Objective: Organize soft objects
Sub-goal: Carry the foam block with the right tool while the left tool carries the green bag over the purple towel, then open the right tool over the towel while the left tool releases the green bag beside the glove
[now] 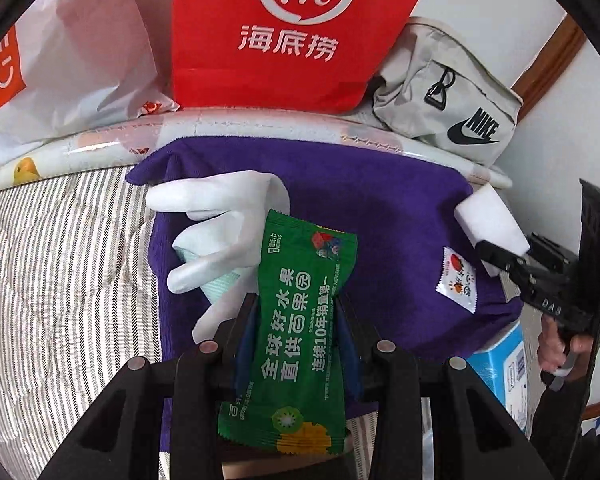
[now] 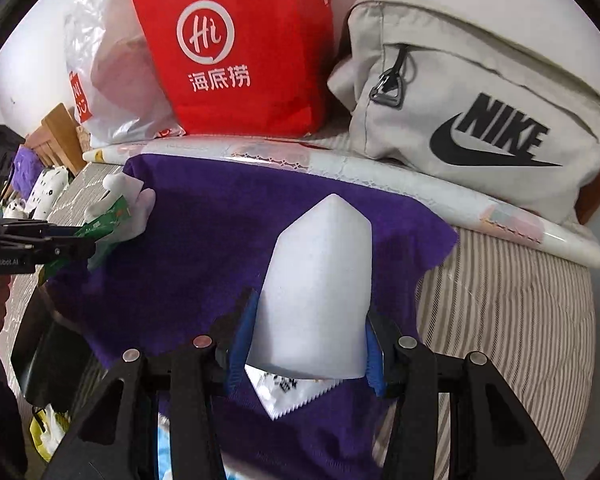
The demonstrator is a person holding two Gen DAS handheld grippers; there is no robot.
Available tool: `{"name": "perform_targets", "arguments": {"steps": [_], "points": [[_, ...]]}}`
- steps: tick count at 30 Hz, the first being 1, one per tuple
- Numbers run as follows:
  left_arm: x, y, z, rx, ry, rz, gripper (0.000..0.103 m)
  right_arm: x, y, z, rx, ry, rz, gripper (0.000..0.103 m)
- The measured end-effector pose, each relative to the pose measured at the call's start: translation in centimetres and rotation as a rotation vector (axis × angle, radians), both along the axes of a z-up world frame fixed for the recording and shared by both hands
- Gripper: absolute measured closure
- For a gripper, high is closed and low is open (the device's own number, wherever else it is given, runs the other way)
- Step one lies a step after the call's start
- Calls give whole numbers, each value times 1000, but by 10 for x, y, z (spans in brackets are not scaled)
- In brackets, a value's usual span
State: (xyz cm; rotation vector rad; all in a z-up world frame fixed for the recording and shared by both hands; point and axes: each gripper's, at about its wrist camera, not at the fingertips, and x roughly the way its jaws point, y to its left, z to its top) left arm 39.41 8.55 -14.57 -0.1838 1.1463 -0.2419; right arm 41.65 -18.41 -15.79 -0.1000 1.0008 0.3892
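Soft items held over purple cloth, none set down yet.
Green plastic wipes packet [image 1: 296, 320] is gripped by left tool [image 1: 296, 308], white foam sponge block [image 2: 316, 292] by right tool [image 2: 306, 340], above purple cloth [image 1: 380, 216] on striped bed; "NIKE" is read on grey pouch [image 2: 480, 112], "Hi" on red bag [image 1: 292, 32].

The red bag [image 1: 300, 32] runs off the top edge, handles unseen. The white glove [image 1: 220, 216] slips partly behind the green packet [image 1: 300, 320]. The sponge [image 2: 316, 300] covers most of a small sachet [image 2: 288, 396]. The blue box [image 1: 500, 372] peeks from under the purple cloth [image 1: 380, 208], print too small to read.
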Motion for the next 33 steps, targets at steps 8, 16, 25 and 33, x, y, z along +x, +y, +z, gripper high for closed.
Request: {"name": "perform_targets", "arguments": {"steps": [8, 16, 25, 33], "points": [[9, -1, -11, 3, 30, -8, 67, 24, 8, -18, -15, 64, 26, 55], [12, -2, -16, -5, 40, -14, 67, 31, 6, -26, -7, 93, 22, 53], [14, 1, -17, -16, 27, -13, 58, 28, 10, -18, -18, 64, 48, 42], [7, 6, -9, -34, 15, 10, 49, 17, 12, 1, -38, -4, 41, 32]]}}
